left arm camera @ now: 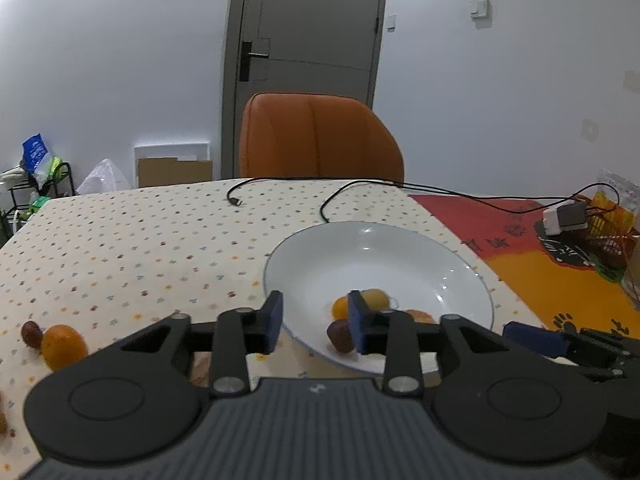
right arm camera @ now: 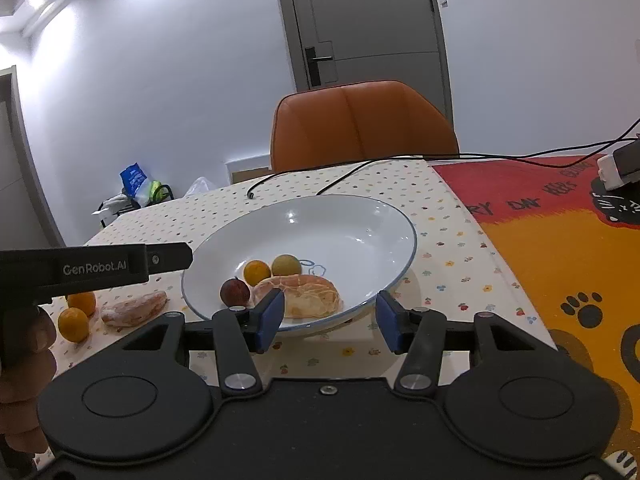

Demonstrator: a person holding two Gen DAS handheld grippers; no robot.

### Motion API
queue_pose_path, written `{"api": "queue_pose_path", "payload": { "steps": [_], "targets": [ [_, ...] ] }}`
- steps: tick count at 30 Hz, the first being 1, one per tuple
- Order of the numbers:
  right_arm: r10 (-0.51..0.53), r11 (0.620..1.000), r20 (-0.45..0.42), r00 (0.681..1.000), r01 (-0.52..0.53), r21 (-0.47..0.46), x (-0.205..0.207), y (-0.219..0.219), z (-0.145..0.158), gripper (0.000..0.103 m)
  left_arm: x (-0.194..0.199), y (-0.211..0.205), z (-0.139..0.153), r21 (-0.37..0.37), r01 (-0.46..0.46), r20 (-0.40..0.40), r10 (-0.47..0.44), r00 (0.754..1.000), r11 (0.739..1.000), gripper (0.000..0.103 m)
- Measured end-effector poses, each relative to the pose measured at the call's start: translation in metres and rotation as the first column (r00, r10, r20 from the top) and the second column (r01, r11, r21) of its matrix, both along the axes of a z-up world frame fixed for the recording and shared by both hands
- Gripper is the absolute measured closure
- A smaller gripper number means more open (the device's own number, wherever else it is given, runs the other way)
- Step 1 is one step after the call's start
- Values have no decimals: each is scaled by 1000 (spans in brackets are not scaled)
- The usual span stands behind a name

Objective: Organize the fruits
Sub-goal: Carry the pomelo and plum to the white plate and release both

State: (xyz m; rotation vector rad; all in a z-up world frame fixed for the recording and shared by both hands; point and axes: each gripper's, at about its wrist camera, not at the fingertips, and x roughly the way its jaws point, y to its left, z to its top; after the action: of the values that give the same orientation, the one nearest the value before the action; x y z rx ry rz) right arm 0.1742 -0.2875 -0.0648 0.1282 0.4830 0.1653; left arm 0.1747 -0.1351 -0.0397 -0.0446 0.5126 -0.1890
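A white plate (left arm camera: 380, 256) (right arm camera: 352, 232) on the dotted tablecloth holds a dark red fruit (right arm camera: 235, 292), a small orange (right arm camera: 257, 273), a yellow-green fruit (right arm camera: 286, 265) and a peeled citrus piece (right arm camera: 308, 298). My left gripper (left arm camera: 316, 322) is open over the plate's near-left rim, its right finger in front of the orange (left arm camera: 340, 307) and the dark red fruit (left arm camera: 339, 336). My right gripper (right arm camera: 331, 320) is open at the plate's near edge, nothing between its fingers. Left of the plate lie a peeled piece (right arm camera: 134, 308), two oranges (right arm camera: 73, 324) and another dark red fruit (left arm camera: 30, 333).
An orange chair (left arm camera: 320, 136) stands behind the table. Black cables (left arm camera: 332, 200) run across the far side to a charger block (left arm camera: 564, 218). A red and yellow mat (right arm camera: 560, 248) covers the table's right part. A hand (right arm camera: 24, 360) holds the left gripper.
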Motion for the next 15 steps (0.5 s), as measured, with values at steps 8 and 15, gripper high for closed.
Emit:
{"api": "queue_pose_path", "payload": {
  "steps": [8, 15],
  "targets": [
    [12, 1000, 7, 1000, -12, 5, -3, 6, 2, 49, -9, 20, 1, 7, -49, -1, 49, 999, 999, 52],
    [24, 1000, 30, 999, -24, -10, -6, 15, 8, 40, -18, 41, 1, 3, -103, -8, 103, 995, 995, 49]
  ]
}}
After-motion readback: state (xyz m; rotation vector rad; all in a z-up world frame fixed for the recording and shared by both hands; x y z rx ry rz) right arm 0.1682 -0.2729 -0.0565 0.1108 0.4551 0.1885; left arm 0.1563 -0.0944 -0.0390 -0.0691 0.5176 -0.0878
